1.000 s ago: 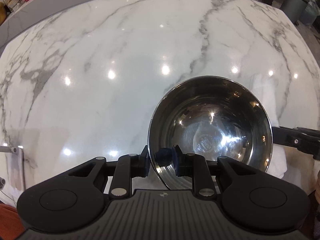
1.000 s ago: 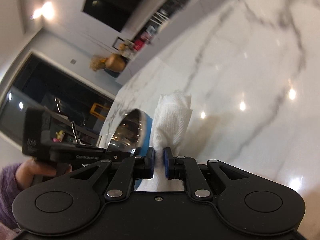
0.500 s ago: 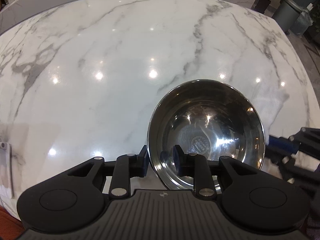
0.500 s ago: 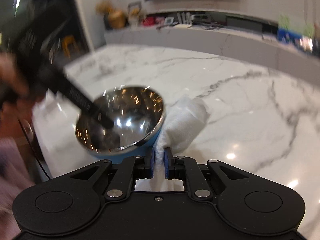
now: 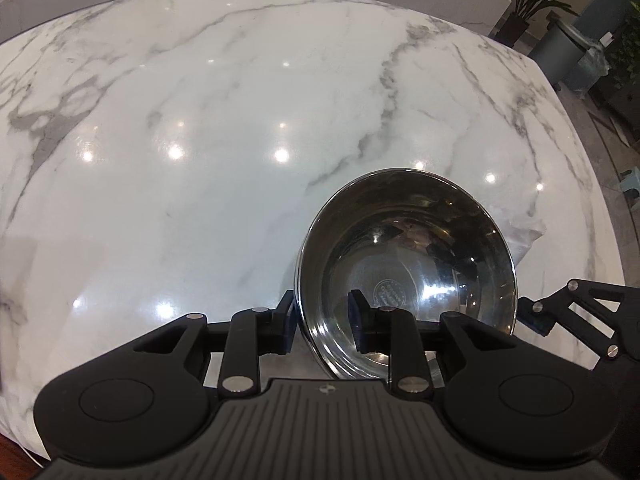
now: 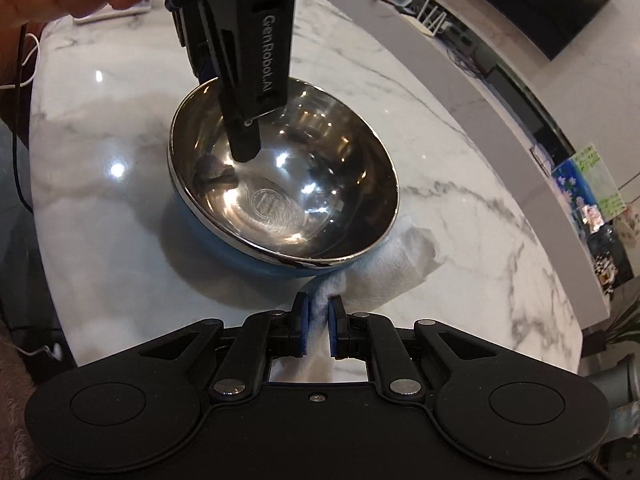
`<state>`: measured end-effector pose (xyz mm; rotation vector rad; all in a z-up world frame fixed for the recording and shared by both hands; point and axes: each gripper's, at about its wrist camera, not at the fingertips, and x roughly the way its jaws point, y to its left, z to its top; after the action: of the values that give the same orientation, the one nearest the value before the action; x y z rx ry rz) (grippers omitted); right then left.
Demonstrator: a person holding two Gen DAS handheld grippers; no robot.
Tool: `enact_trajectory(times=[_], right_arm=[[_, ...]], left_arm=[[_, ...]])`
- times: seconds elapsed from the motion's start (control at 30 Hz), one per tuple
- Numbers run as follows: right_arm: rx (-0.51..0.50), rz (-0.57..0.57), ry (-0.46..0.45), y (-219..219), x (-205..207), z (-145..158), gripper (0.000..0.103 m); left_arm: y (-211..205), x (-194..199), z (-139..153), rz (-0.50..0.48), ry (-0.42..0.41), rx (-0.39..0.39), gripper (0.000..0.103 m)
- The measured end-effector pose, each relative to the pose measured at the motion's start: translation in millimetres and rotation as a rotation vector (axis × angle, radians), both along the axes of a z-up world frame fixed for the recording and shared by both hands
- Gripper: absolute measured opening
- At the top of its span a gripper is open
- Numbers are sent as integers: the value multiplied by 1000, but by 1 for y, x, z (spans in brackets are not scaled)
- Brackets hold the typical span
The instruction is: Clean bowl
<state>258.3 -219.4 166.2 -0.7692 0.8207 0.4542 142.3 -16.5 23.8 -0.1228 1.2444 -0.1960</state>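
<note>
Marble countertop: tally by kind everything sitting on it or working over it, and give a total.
Steel bowl: 1
White paper towel: 1
Handheld grippers: 2, left gripper straddling the bowl's rim, right gripper pinching the towel
Total: 4

Paper towel (image 6: 404,256) partly hidden under bowl (image 6: 280,184); bowl's stamp — unreadable.

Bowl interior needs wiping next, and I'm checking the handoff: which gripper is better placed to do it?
Probably the right gripper: it is shut on the white paper towel beside the bowl. The left gripper straddles the bowl's rim and carries no towel.
</note>
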Motion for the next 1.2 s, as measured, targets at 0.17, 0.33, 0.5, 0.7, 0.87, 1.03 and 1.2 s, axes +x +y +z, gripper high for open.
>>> enact_trajectory(times=[0.17, 0.33, 0.5, 0.7, 0.87, 1.03, 1.2], right_arm=[[-56, 5, -18, -1, 0, 3, 7], [-119, 6, -60, -2, -4, 17, 7], [-202, 40, -89, 0, -6, 20, 7], [-256, 79, -83, 12, 4, 6, 7], [-301, 113, -64, 16, 1, -6, 7], [-354, 158, -50, 20, 4, -18, 7], [-357, 157, -41, 19, 12, -17, 7]], left_arm=[[0, 0, 0, 1, -9, -2, 24], [-3, -1, 0, -2, -14, 10, 24], [-5, -1, 0, -6, -14, 5, 24], [-5, -2, -1, -12, -16, -3, 24], [-4, -3, 0, -17, -17, -8, 24], [-2, -3, 0, -18, -19, -16, 24], [3, -4, 4, 3, -39, -48, 24]])
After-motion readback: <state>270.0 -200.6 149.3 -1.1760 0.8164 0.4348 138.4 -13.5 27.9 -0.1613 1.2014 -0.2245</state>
